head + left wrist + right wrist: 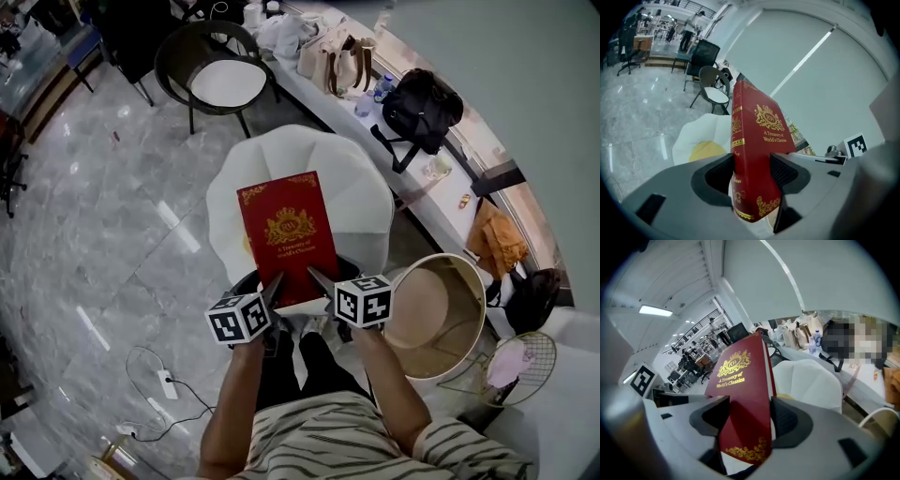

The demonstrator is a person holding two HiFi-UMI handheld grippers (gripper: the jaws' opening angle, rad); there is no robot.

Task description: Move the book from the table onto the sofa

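Observation:
A red hardcover book point(286, 234) with gold print is held in the air above the white shell-shaped sofa point(366, 183). My left gripper point(275, 288) is shut on the book's near left corner, by the spine point(737, 154). My right gripper point(319, 279) is shut on its near right corner point(750, 427). In the left gripper view the book point(757, 154) stands between the jaws with the sofa point(696, 136) below. In the right gripper view the cover point(740, 390) rises over the sofa point(811, 380).
A round wooden-topped side table point(441, 309) stands at my right. Behind the sofa are a black chair point(217, 66) and a long white ledge point(309, 89) with bags point(422, 108). A power strip and cable point(167, 382) lie on the marble floor at left.

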